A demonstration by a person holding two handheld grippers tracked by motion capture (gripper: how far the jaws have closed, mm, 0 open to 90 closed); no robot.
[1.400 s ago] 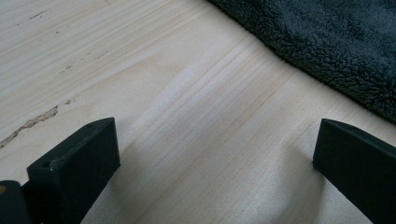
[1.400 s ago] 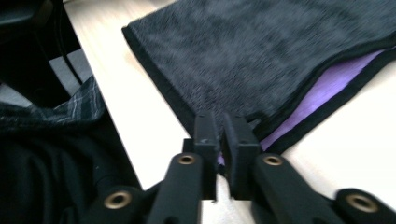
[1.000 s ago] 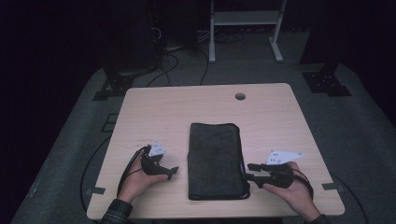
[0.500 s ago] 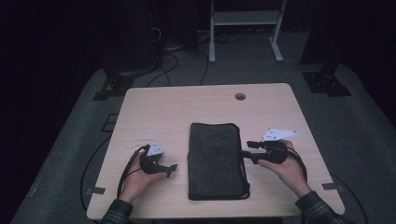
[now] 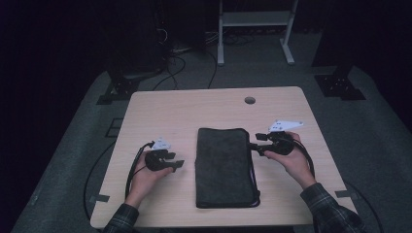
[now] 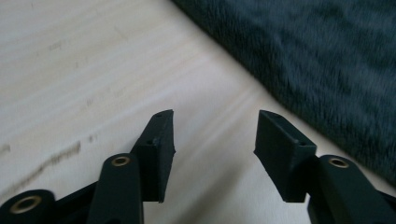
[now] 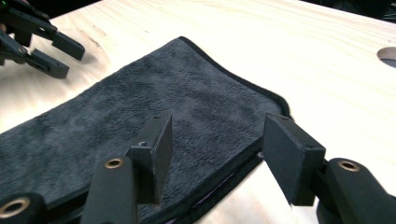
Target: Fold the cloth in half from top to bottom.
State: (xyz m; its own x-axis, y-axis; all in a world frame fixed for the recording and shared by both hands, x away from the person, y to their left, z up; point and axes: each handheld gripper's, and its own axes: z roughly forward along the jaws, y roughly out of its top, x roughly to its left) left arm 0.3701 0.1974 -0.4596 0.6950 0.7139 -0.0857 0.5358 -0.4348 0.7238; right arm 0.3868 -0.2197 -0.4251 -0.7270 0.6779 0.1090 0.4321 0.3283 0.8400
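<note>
A dark grey folded towel [image 5: 226, 167] lies lengthwise in the middle of the wooden table [image 5: 194, 107]. My left gripper [image 5: 177, 164] sits on the table to the towel's left and points at its edge. Its jaws have just been closing, and they stand apart over bare wood with nothing between them [image 6: 215, 135]; the towel [image 6: 303, 56] is just ahead. My right gripper [image 5: 253, 145] is at the towel's right edge, toward the far end. Its jaws [image 7: 217, 140] have just been opening and straddle the towel's edge [image 7: 140, 102] without pressing it.
A round cable hole [image 5: 249, 100] sits near the table's far edge. Behind the table on the dark carpet are a white metal frame [image 5: 252, 19], black stand bases [image 5: 340, 85] and cables [image 5: 170, 58]. The left gripper [image 7: 42, 42] shows far off in the right gripper view.
My right gripper has moved along the towel's right edge away from the person. The left gripper has shifted slightly farther from the person, and its jaws have narrowed.
</note>
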